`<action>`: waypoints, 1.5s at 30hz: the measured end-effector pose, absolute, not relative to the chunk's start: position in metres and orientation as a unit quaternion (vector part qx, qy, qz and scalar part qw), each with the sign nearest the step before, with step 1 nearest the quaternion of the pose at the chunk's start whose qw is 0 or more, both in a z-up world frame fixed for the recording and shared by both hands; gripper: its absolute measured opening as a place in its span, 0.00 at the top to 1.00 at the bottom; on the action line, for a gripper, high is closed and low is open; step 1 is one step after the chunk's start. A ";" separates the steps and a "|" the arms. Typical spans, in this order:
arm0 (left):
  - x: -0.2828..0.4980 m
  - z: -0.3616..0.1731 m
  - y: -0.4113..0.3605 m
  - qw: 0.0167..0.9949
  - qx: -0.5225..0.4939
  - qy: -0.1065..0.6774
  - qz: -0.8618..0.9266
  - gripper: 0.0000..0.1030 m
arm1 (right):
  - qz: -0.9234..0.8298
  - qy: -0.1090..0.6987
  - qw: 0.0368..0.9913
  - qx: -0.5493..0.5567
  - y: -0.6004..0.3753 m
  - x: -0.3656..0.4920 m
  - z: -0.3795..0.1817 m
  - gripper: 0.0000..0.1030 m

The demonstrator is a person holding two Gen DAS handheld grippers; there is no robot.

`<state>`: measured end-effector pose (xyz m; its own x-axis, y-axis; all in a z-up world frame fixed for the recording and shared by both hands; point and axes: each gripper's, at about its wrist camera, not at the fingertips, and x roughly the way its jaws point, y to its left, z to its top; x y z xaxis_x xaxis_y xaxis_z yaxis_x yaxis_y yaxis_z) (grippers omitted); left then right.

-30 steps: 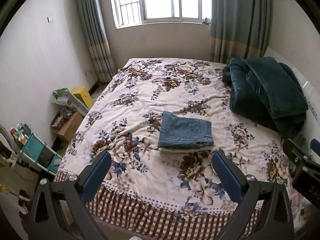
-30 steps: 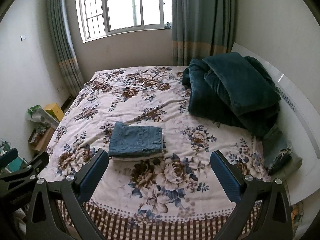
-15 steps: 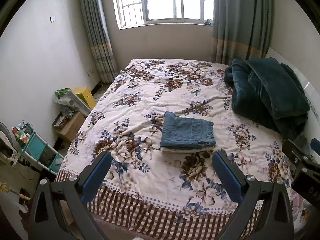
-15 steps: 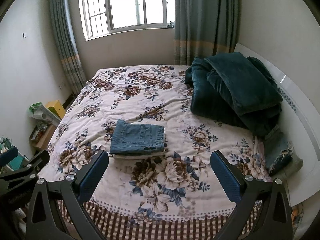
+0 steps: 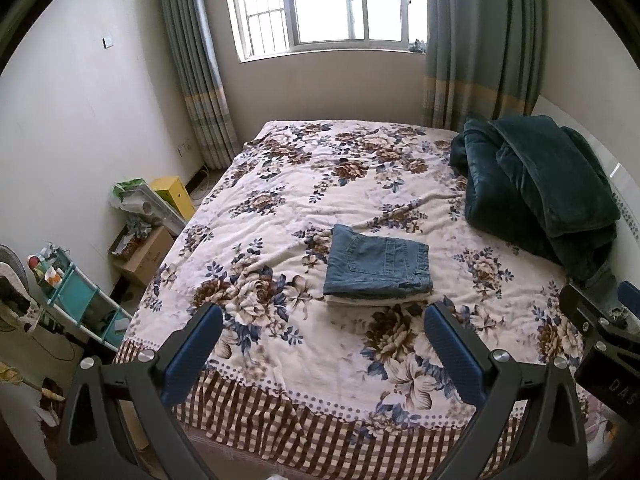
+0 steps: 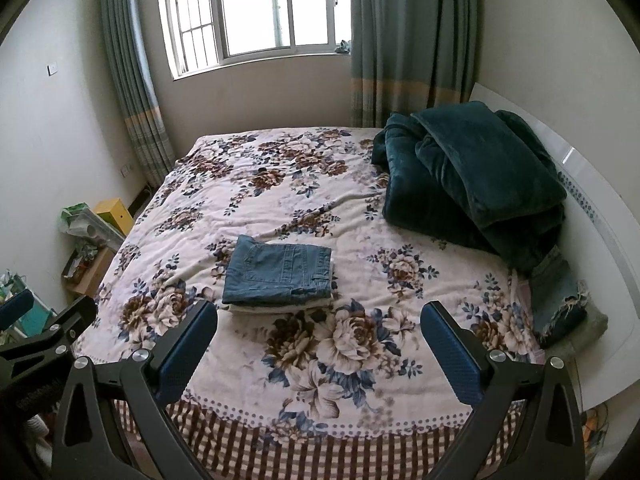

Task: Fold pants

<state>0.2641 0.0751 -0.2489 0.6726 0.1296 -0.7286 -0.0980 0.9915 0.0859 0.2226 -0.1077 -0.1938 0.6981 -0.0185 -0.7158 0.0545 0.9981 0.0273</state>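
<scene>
Blue denim pants point(image 5: 378, 266) lie folded in a neat rectangle on a pale folded garment, in the middle of the floral bed cover point(image 5: 340, 184). They also show in the right wrist view point(image 6: 280, 274). My left gripper point(image 5: 320, 330) is open and empty, held back above the bed's near edge. My right gripper point(image 6: 319, 326) is open and empty at the same distance, to the right of the left one. Neither touches the pants.
A dark green blanket point(image 6: 472, 184) is piled at the right of the bed by the white headboard point(image 6: 600, 220). More denim point(image 6: 560, 300) lies under it at the right edge. Boxes point(image 5: 144, 248) and a teal shelf point(image 5: 76, 300) stand on the floor at left.
Both grippers have drawn slightly back from the bed. The folded pants have not moved and both grippers stay open.
</scene>
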 end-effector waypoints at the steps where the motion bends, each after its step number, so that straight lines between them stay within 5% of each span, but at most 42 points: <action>1: 0.264 -0.249 0.075 0.915 0.021 0.399 0.063 0.00 | -0.020 0.388 0.921 0.023 -0.107 0.222 -0.194 0.00; 45: 0.259 -0.238 0.076 0.920 0.026 0.384 0.070 0.00 | -0.019 0.384 0.923 0.026 -0.108 0.210 -0.189 0.00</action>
<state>0.2586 0.0757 -0.2377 0.6950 0.1478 -0.7037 -0.1082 0.9890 0.1008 0.2101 -0.1078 -0.1889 0.7041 -0.0157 -0.7099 0.0557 0.9979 0.0332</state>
